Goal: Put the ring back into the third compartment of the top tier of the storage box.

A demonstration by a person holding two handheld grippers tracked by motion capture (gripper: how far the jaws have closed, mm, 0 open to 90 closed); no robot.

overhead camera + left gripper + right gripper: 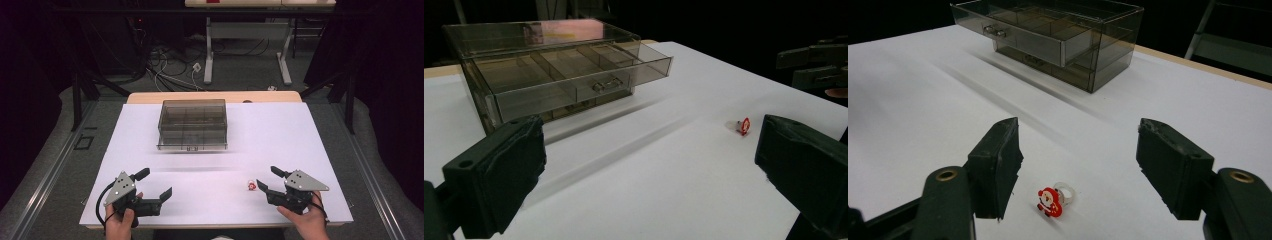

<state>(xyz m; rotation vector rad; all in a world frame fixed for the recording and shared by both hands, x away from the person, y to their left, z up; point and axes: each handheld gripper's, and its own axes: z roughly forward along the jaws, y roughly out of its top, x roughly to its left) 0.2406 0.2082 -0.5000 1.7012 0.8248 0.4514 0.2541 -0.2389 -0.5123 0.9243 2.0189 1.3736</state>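
Santa ring point(1053, 199) (untouched), right gripper point(1078, 165) open

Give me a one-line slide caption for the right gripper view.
Right gripper, jaws open, frames a small Santa ring on the white table; smoky drawer box with its top drawer pulled out behind.
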